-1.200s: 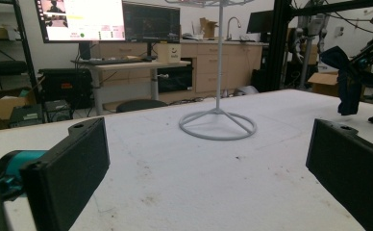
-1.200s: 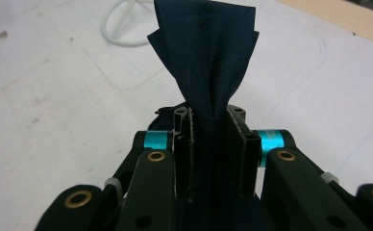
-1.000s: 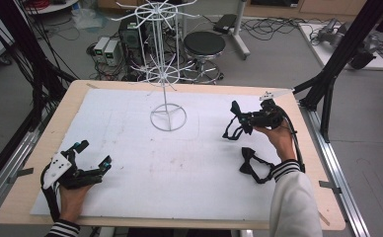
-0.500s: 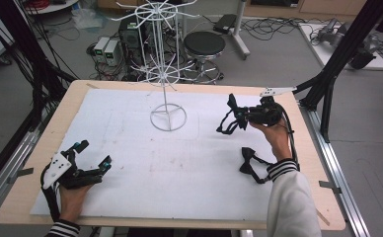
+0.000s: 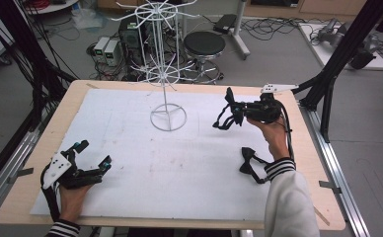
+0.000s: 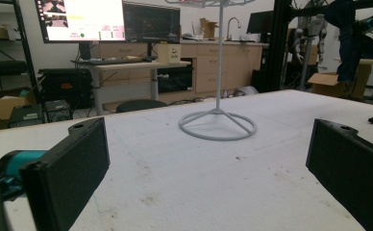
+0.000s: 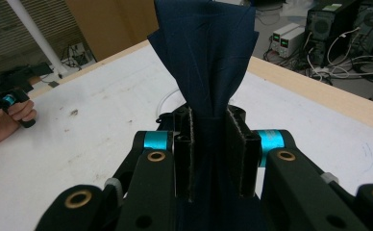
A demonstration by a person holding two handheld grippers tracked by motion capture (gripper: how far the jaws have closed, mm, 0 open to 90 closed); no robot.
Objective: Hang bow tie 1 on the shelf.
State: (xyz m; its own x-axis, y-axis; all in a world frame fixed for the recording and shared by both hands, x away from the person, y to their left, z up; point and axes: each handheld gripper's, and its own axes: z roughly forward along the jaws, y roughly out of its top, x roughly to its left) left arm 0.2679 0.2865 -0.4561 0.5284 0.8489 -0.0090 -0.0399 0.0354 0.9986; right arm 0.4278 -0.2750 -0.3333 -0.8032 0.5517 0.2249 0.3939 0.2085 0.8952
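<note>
Two bow ties: right hand-held gripper pinches soft, floppy navy one mid-fabric; left hand-held gripper open, idle; spare near right; wire rack far.

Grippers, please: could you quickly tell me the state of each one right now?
Left gripper: open, holding nothing, low over the white mat.
Right gripper: shut on the dark blue bow tie, raised above the mat.
</note>
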